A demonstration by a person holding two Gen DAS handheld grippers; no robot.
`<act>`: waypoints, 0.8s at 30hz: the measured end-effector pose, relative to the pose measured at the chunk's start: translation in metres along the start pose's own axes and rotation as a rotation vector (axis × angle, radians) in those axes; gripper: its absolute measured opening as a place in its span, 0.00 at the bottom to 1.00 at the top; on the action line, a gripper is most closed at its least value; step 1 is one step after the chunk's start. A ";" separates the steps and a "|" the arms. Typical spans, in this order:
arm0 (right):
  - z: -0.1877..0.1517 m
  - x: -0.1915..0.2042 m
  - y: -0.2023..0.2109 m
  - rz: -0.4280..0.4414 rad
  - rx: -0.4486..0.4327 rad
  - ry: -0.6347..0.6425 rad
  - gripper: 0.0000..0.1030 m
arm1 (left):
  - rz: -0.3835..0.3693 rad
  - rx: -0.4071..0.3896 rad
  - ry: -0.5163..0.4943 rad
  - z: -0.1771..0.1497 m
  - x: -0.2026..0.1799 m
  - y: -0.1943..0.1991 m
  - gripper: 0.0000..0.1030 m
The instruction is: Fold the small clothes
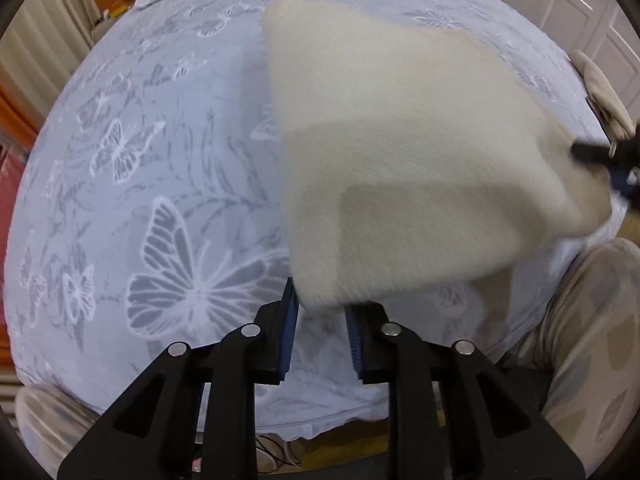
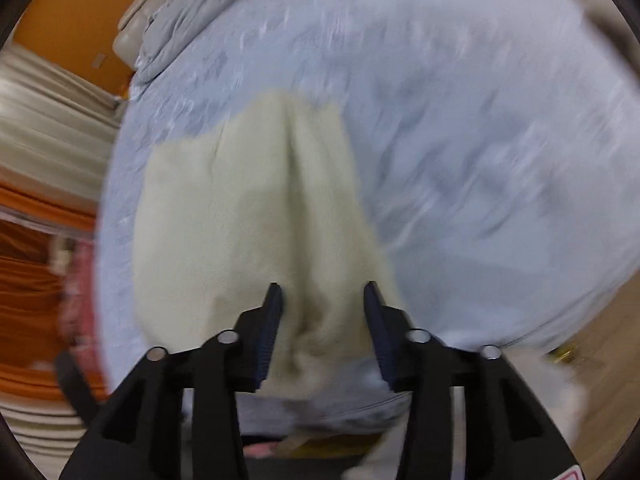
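A cream fleece garment [image 1: 400, 152] lies on the blue butterfly-print bed cover [image 1: 160, 160], blurred by motion. My left gripper [image 1: 320, 300] is open, its jaws apart at the garment's near corner, which lies between the tips. My right gripper [image 2: 322, 292] is open too, with the garment [image 2: 248, 216] bunched in a ridge running between its fingers. The right gripper also shows in the left wrist view [image 1: 608, 156] at the garment's right edge.
A rumpled grey duvet [image 2: 180, 20] and a beige pillow [image 2: 132, 36] lie at the bed's far end. The person's patterned trousers [image 1: 580, 320] are at the near bed edge. White cupboard doors [image 1: 560, 0] stand beyond the bed.
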State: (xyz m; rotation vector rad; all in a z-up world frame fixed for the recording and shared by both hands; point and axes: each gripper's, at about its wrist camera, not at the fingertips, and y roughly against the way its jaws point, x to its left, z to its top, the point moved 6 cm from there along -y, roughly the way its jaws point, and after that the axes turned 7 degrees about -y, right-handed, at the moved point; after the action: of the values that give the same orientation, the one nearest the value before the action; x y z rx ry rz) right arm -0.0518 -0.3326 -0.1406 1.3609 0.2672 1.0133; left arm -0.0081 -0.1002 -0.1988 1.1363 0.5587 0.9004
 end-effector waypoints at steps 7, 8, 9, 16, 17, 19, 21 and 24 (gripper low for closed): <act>0.019 0.048 -0.007 0.096 0.047 0.151 0.70 | -0.033 -0.055 0.027 -0.003 0.004 0.040 0.26; 0.019 0.049 -0.024 0.093 0.087 0.146 0.70 | -0.035 -0.066 0.035 -0.002 0.006 0.045 0.32; 0.016 0.048 -0.037 0.085 0.116 0.139 0.68 | -0.028 -0.081 0.042 0.000 0.008 0.051 0.41; 0.026 0.084 0.014 0.265 -0.039 0.149 0.11 | -0.005 -0.144 0.067 0.016 0.024 0.083 0.46; 0.029 0.084 0.028 0.274 -0.070 0.149 0.11 | -0.010 -0.148 0.073 0.019 0.025 0.085 0.47; 0.031 0.073 0.040 0.196 -0.128 0.175 0.11 | -0.012 -0.147 0.074 0.023 0.026 0.083 0.47; 0.022 0.043 -0.010 0.057 -0.003 0.177 0.12 | -0.006 -0.123 0.076 0.023 0.023 0.074 0.47; 0.004 0.010 -0.063 0.009 0.137 0.117 0.16 | -0.028 -0.082 0.092 0.022 0.019 0.061 0.47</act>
State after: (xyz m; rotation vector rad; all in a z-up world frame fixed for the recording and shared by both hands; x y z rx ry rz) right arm -0.0155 -0.3209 -0.1915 1.4292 0.4244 1.1002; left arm -0.0004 -0.0870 -0.1331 1.0143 0.6065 0.9464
